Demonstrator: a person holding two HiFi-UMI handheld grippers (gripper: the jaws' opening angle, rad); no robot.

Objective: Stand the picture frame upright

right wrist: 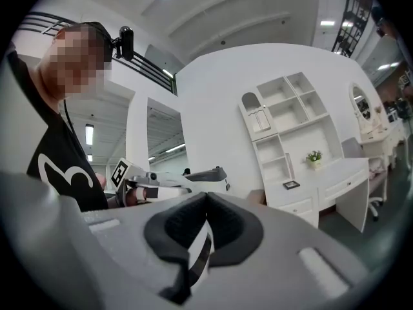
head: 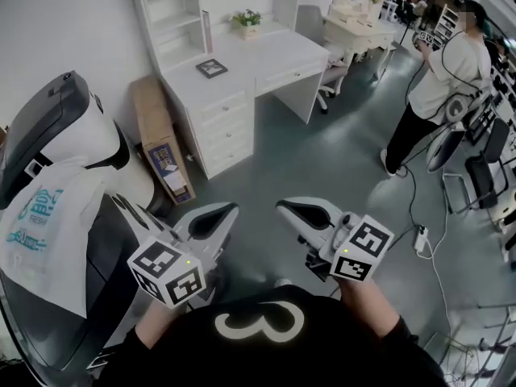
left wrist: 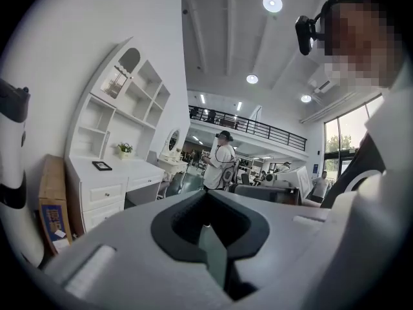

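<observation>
Head view: left claw (head: 211, 219) and right claw (head: 304, 211) level, abreast, both closed, empty.

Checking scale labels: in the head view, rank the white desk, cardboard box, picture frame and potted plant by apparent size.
1. white desk
2. cardboard box
3. picture frame and potted plant: they look about alike, left unranked.

— How are the arms held?
— Both reach forward, low and side by side. The left gripper (head: 211, 218) and the right gripper (head: 309, 212) are about level and apart, with their tips angled slightly toward each other.
— And the jaws?
— Closed on both grippers, with nothing between them.
</observation>
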